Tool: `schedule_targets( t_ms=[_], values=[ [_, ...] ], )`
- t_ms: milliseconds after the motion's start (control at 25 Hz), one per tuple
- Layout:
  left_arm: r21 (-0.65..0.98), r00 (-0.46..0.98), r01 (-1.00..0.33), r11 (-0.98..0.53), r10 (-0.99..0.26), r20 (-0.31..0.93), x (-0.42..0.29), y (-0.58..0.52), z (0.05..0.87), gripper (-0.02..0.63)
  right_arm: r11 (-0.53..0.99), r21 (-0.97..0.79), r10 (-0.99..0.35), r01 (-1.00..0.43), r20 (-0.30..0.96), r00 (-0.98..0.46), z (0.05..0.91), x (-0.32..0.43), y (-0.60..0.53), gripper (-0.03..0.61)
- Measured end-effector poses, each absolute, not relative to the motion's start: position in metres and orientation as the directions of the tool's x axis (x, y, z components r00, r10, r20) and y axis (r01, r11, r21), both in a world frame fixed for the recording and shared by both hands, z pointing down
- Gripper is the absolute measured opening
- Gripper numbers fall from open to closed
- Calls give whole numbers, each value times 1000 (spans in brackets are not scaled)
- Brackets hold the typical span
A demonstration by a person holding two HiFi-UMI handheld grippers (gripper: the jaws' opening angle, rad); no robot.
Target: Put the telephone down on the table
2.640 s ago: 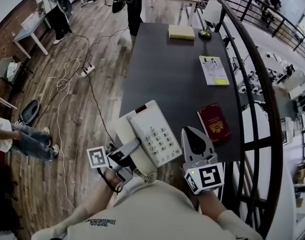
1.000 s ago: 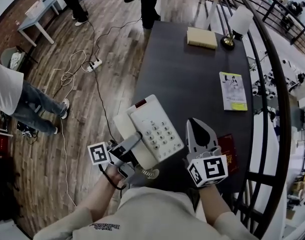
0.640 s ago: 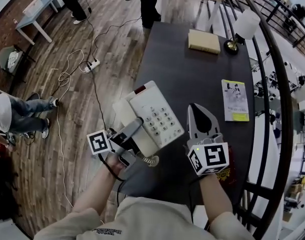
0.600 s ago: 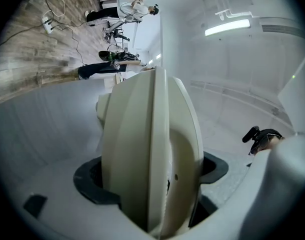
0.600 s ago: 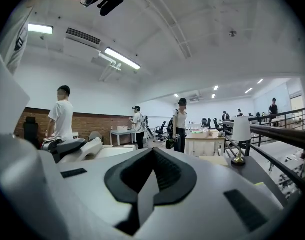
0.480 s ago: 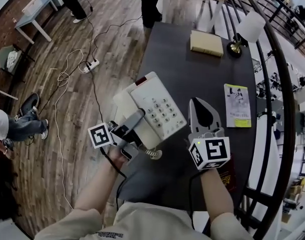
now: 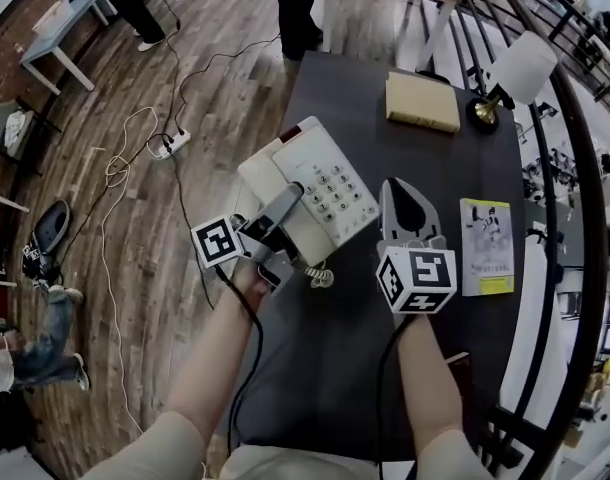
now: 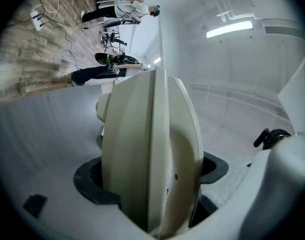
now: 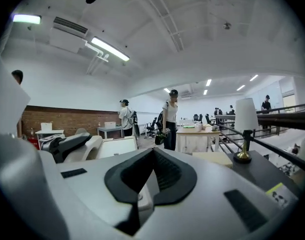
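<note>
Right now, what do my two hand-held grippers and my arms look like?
The left hand-held gripper and the right hand-held gripper are light grey plastic shells with dark rubber pads. Each carries a white cube with black square markers. A thin black cable trails from each along the forearm. The person wears a beige short-sleeved top.

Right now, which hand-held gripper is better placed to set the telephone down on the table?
Left: the left hand-held gripper clamps the telephone over the table edge; the right hand-held gripper is shut and empty.
</note>
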State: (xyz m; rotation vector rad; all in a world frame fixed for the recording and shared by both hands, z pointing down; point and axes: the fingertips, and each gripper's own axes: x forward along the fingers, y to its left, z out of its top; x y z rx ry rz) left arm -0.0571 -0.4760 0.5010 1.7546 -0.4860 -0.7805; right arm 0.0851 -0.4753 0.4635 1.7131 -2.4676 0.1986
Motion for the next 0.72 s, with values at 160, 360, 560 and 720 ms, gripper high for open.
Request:
schedule_targets(
  t_ms=[160, 360, 560, 720],
  values=[
    [964, 691, 40, -261, -690, -216, -53, -516, 545, 443, 339, -35, -912, -940, 232, -337, 505, 85, -504, 2],
    [982, 701, 26, -189, -697, -153, -43, -553, 595, 443, 343, -42, -897, -939, 282, -340, 549, 86, -523, 2],
    [990, 707, -8, -139, -701, -93, -36, -576, 630, 443, 341, -54, -885, -939, 317, -340, 579, 85, -536, 2],
    [995, 709, -36, -97, -704, -43, -30, -584, 652, 443, 339, -82, -878, -937, 330, -346, 591, 84, -537, 2]
  ],
)
